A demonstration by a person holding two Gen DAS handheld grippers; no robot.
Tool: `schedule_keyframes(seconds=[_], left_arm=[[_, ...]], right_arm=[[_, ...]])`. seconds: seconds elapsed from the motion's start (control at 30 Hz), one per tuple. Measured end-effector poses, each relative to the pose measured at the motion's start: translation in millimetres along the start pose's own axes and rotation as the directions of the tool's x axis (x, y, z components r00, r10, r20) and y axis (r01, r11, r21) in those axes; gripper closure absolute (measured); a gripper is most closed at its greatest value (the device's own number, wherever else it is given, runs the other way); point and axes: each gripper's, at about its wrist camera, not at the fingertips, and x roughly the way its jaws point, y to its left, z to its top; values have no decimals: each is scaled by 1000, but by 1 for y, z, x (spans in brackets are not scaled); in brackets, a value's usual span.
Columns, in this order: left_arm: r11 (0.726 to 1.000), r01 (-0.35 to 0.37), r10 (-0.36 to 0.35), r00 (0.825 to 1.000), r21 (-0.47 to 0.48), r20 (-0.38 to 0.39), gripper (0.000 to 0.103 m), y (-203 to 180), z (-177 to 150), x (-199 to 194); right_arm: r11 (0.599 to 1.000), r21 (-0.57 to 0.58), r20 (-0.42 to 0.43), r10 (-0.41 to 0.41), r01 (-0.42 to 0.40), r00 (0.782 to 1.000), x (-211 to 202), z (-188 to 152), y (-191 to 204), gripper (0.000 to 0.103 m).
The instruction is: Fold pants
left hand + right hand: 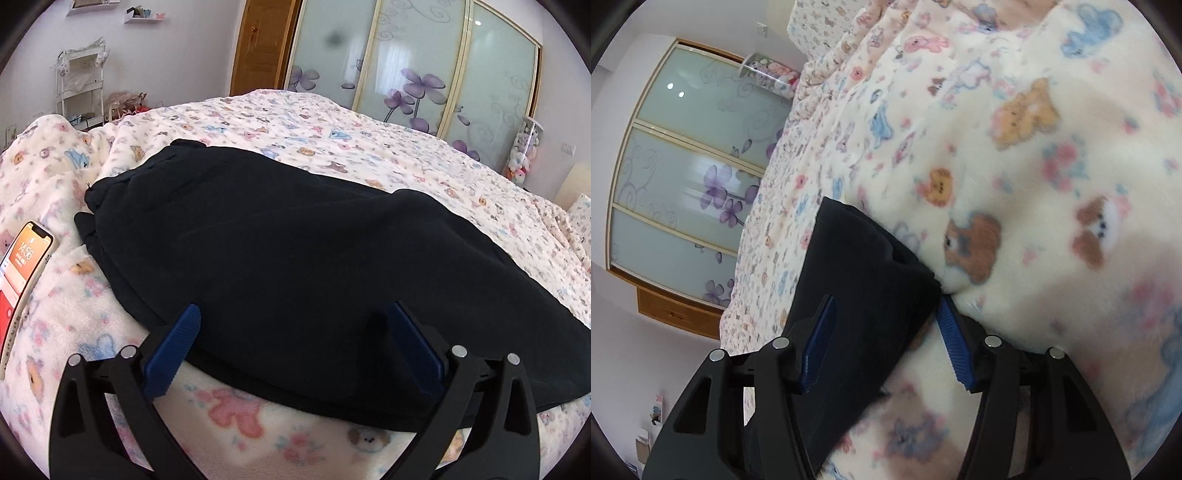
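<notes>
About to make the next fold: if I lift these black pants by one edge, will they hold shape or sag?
Probably sag: the black pants drape softly, following the fleecy blanket. Doubled layers at the near edge suggest some weight, so expect trailing cloth to drag. The fleece likely grips rather than letting it slide.

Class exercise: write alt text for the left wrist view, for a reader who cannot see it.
Dark folded pants lie on a bed covered by a teddy-bear print blanket, with the open left gripper straddling their near edge. A lit phone rests on the blanket at left; flowered wardrobe doors stand behind.
</notes>
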Motion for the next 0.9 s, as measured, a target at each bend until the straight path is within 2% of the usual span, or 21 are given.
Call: schedule_keyframes(seconds=[0.13, 0.2, 0.3, 0.37, 0.47, 0.6, 0.73, 0.83, 0.9], left_arm=[[1000, -6, 6, 1000, 4, -4, 2, -2, -2, 1], [1000, -7, 7, 1000, 6, -6, 2, -2, -2, 1], [1000, -5, 5, 1000, 4, -6, 2, -2, -3, 1], [1000, -3, 3, 1000, 3, -6, 2, -2, -3, 1], [1000, -5, 5, 1000, 4, -8, 2, -3, -3, 1], [1000, -4, 4, 1000, 5, -11, 2, -3, -4, 2], [1000, -5, 6, 1000, 7, -15, 2, -3, -6, 3], [1000, -3, 3, 1000, 5, -13, 2, -3, -5, 3], [1000, 2, -2, 1000, 0, -12, 2, -3, -6, 3]], right_arm=[[1000, 6, 10, 2, -2, 1000, 3, 4, -6, 48], [1000, 3, 24, -18, 18, 1000, 4, 5, -8, 69], [999, -41, 49, 1, 1, 999, -4, 1, -6, 84], [996, -91, 62, 12, -7, 998, -11, -4, 0, 88], [986, -165, 89, 43, -28, 995, -21, -8, 17, 89], [954, -283, 87, 131, -102, 988, -32, -21, 60, 90], [903, -376, 19, 232, -208, 973, -29, -45, 118, 90], [852, -416, -75, 315, -317, 946, -18, -73, 165, 90], [811, -428, -165, 363, -399, 917, -5, -100, 197, 90]])
